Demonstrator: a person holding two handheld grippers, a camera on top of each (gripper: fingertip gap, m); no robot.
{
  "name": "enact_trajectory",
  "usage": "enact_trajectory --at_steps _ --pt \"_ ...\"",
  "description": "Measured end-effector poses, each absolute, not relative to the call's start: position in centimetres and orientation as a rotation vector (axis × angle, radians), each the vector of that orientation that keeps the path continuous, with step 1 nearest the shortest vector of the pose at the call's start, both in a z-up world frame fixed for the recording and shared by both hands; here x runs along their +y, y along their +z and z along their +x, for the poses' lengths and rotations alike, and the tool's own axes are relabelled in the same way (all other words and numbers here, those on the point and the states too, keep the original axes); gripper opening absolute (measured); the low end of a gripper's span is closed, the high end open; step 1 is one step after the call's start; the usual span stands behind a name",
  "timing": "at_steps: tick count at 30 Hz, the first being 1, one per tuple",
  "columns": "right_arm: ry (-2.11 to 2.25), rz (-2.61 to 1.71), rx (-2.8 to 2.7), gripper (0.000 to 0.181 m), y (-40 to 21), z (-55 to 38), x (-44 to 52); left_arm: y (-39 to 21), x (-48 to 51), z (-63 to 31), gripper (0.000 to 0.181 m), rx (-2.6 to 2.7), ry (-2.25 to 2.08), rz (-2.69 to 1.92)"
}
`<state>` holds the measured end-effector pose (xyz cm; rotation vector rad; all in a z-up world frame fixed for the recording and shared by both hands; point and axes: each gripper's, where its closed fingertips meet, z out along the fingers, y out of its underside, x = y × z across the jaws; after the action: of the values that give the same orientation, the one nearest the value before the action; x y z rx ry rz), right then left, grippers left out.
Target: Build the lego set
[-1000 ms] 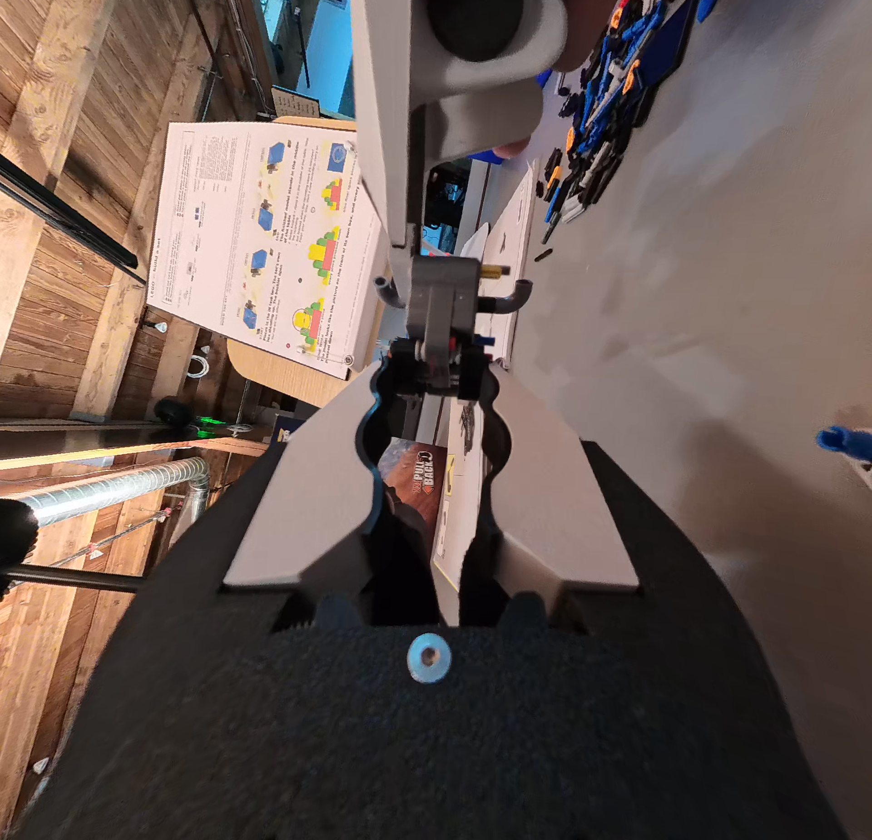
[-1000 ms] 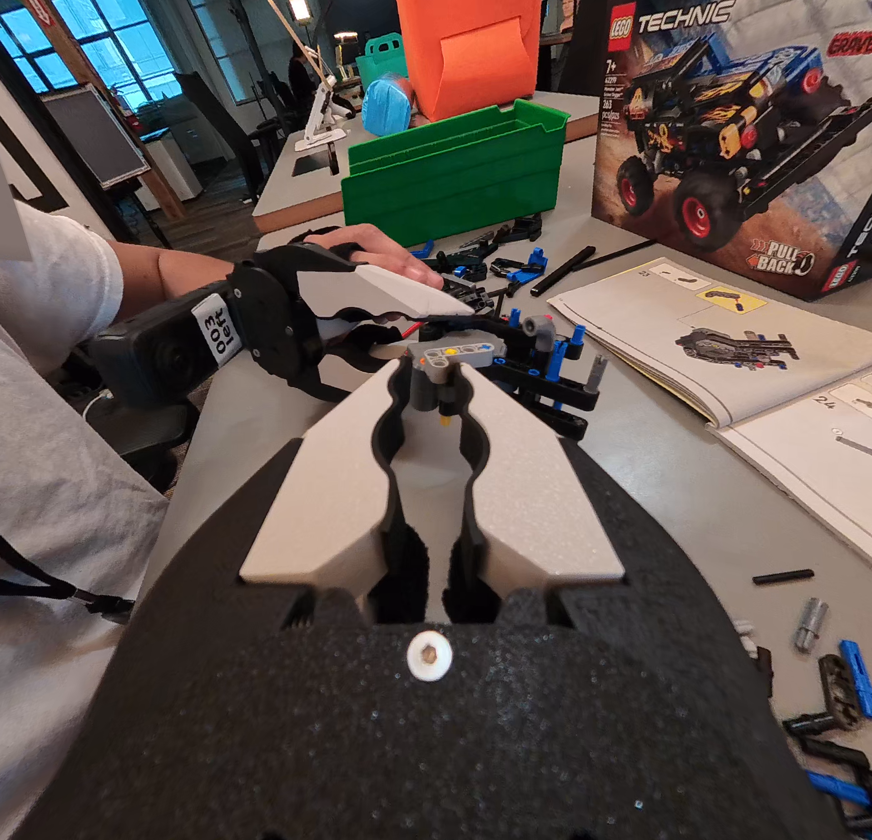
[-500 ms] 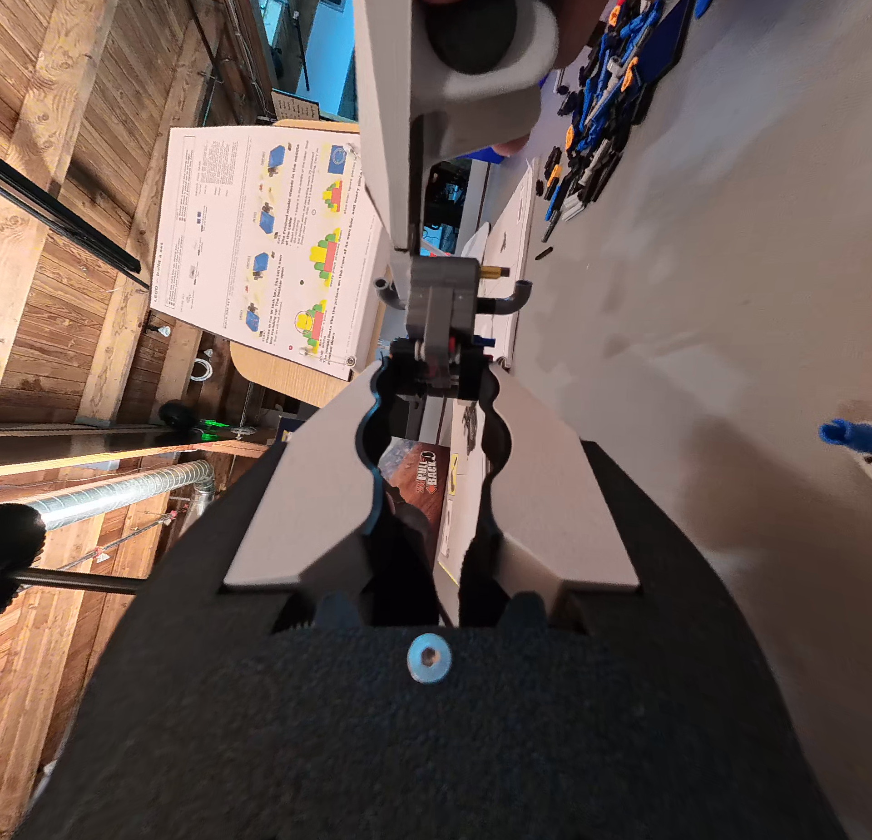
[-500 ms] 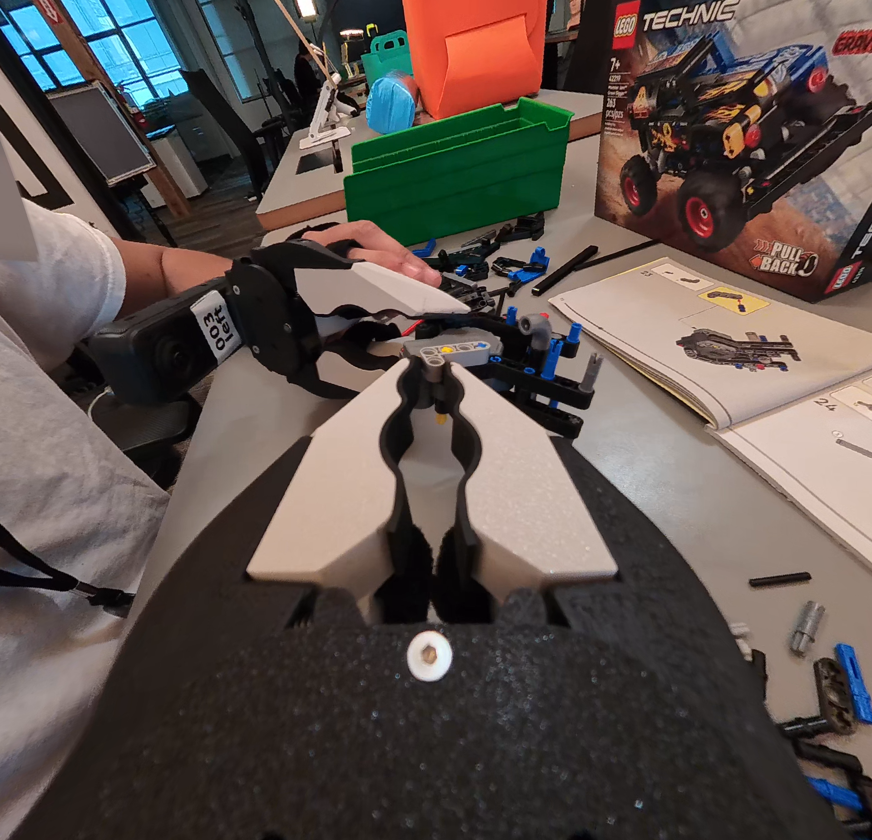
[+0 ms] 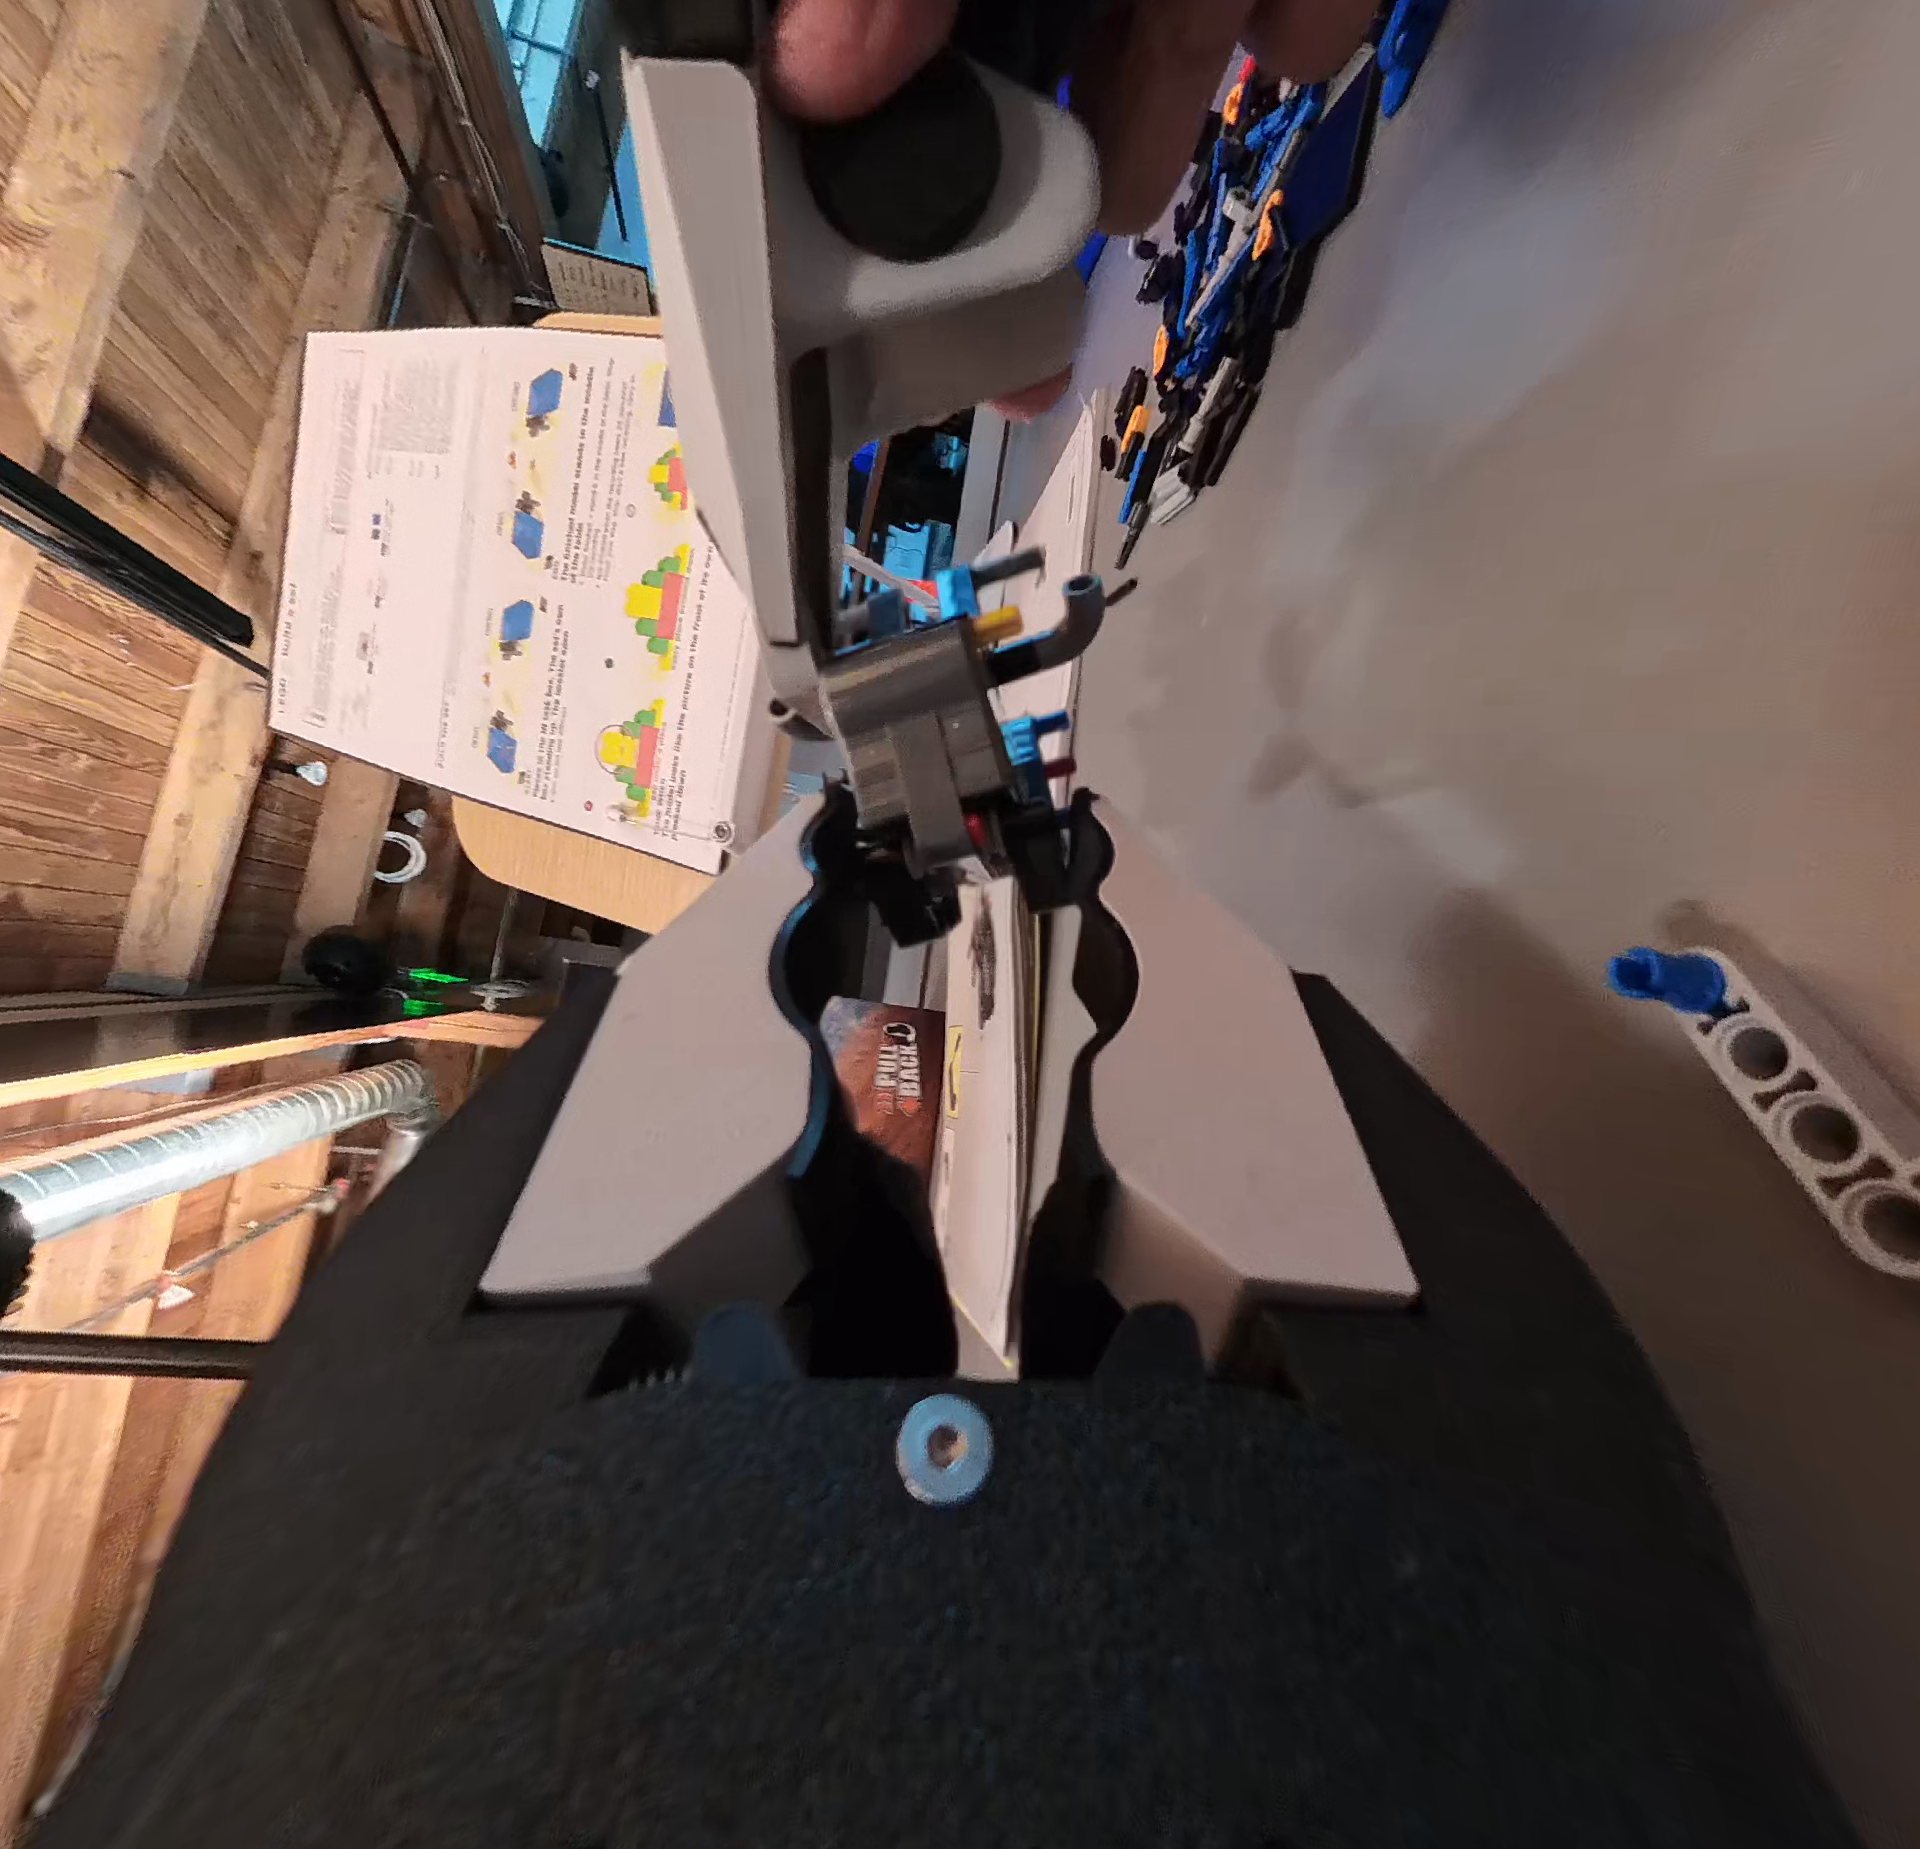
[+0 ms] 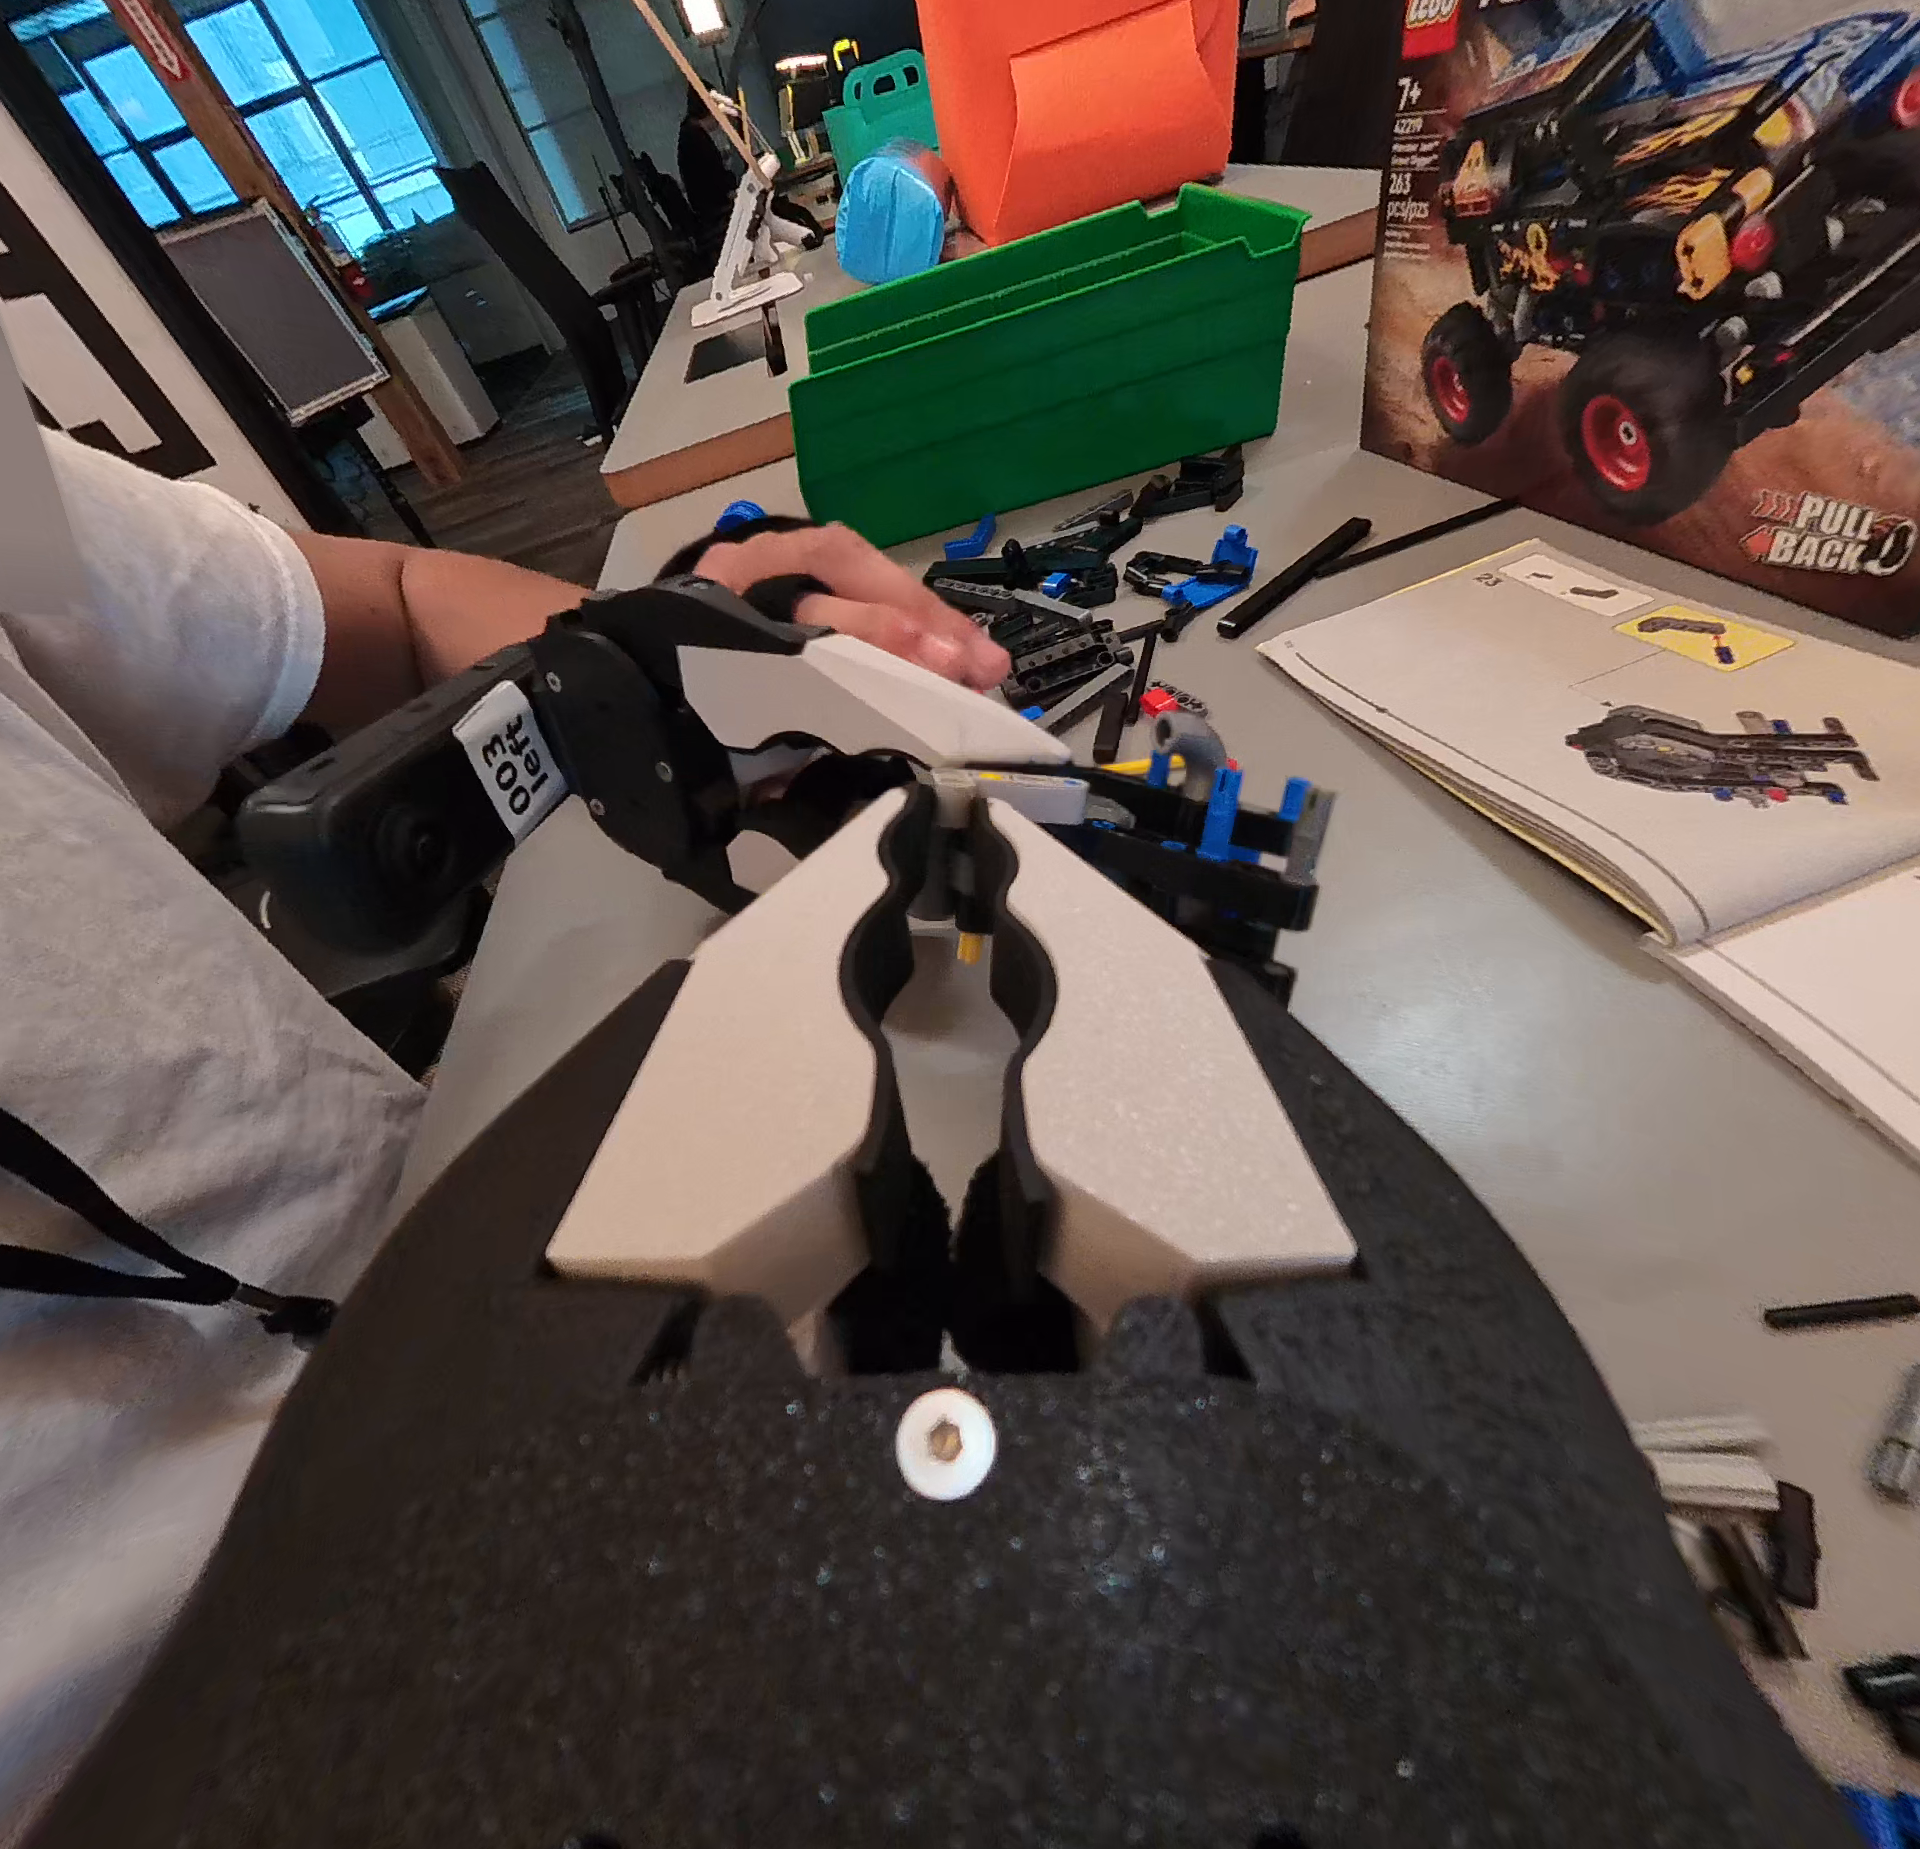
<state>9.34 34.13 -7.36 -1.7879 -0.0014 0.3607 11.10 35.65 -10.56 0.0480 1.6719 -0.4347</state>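
The part-built lego assembly (image 6: 1195, 843) is a black frame with blue pins and a grey block on top, held just above the grey table (image 6: 1507, 1072). My right gripper (image 6: 951, 812) is shut on the grey block's near end, and a yellow axle (image 6: 971, 942) hangs between its fingers. My left gripper (image 6: 831, 698) reaches in from the left and grips the same assembly. In the left wrist view my left gripper (image 5: 951, 828) is shut on the assembly (image 5: 914, 729), which sits tilted, with the right gripper's finger (image 5: 727, 428) coming down on it from above.
A green bin (image 6: 1039, 365), an orange bag (image 6: 1081, 74) and the set's box (image 6: 1662, 241) stand behind. An open instruction booklet (image 6: 1558, 719) lies to the right. Loose parts lie near the bin (image 6: 1091, 573) and at the right edge (image 6: 1745, 1519). A grey holed beam (image 5: 1808, 1124) lies by my left gripper. Tip to tip, the grippers are about 4 cm apart.
My right gripper's jaws have narrowed onto the grey block. The assembly has tilted in the left wrist view, and the grey holed beam has come into that view.
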Motion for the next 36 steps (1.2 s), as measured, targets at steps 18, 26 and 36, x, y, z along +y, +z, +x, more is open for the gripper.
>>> enact_trajectory --at_steps 18,26,36 --pt "0.418 -1.734 -0.046 0.013 -6.8 8.6 34.1 -10.0 35.8 11.4 0.038 1.754 -0.665 -0.154" --pt "0.367 -1.755 -0.039 0.012 -7.1 9.2 34.1 -9.9 35.8 11.4 0.037 1.748 -0.661 -0.147" --pt "0.378 -1.762 -0.018 0.011 -7.4 9.5 34.1 -9.8 35.4 11.1 0.038 1.736 -0.643 -0.106"
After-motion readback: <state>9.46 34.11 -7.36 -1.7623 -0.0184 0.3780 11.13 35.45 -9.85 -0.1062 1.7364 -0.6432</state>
